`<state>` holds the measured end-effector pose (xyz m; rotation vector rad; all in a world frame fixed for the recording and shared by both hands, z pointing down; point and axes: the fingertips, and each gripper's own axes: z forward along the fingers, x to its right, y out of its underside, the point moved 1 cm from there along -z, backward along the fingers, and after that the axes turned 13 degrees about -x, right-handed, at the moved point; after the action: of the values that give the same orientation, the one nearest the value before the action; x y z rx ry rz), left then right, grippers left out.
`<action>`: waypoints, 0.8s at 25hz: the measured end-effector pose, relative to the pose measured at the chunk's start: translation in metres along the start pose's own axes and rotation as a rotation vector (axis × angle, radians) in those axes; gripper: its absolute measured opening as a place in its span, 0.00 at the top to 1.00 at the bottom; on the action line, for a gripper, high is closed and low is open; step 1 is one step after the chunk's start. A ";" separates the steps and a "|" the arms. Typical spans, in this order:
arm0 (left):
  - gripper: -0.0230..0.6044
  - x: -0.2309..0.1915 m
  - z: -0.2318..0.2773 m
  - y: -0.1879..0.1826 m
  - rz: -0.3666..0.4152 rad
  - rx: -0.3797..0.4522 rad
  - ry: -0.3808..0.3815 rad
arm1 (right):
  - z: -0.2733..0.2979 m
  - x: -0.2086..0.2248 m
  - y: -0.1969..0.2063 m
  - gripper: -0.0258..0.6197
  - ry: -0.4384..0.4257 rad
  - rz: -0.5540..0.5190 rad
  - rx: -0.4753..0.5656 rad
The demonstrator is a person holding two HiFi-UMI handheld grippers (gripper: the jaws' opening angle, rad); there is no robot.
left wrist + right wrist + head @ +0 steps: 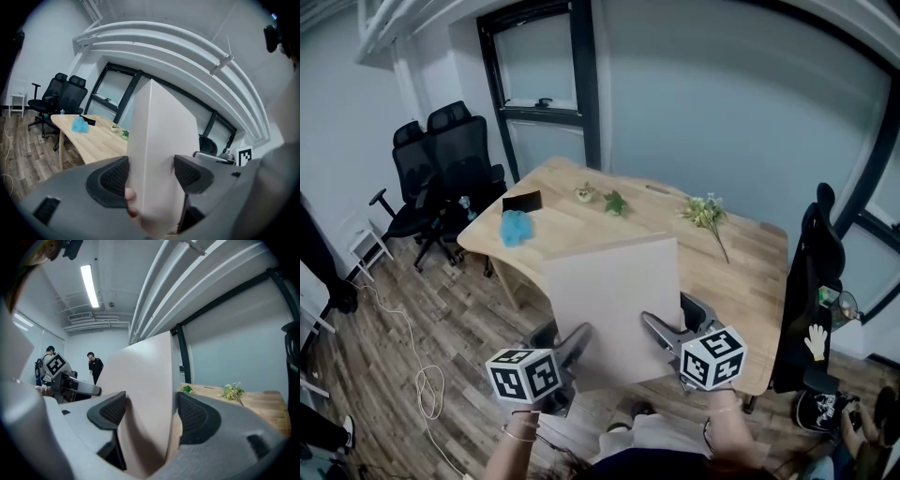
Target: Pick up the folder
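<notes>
Only the right gripper view shows 2 people [95,366]. I see the pale beige flat folder [614,305] raised over the wooden table's [741,253] near edge, clamped by both the left gripper [150,176] and the right gripper [150,413].

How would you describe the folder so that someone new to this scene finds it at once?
Start at the wooden table; in front of its near edge, the left gripper and right gripper hold the folder up between them. It is a large, plain pale panel, far bigger than the blue cloth and small plants on the table.
</notes>
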<state>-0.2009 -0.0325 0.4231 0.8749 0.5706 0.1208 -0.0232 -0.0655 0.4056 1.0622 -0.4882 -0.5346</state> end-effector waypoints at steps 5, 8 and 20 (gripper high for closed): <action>0.48 0.001 0.001 -0.001 -0.002 0.002 -0.001 | -0.001 0.002 -0.001 0.42 0.000 0.002 -0.007; 0.48 0.005 0.004 -0.001 0.001 0.001 -0.007 | -0.002 0.006 0.000 0.42 -0.003 0.001 -0.011; 0.48 0.030 0.029 -0.003 0.003 -0.009 -0.035 | -0.012 0.040 0.003 0.43 -0.025 -0.013 -0.018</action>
<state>-0.1610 -0.0454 0.4227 0.8675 0.5351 0.1106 0.0156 -0.0818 0.4081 1.0432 -0.4982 -0.5639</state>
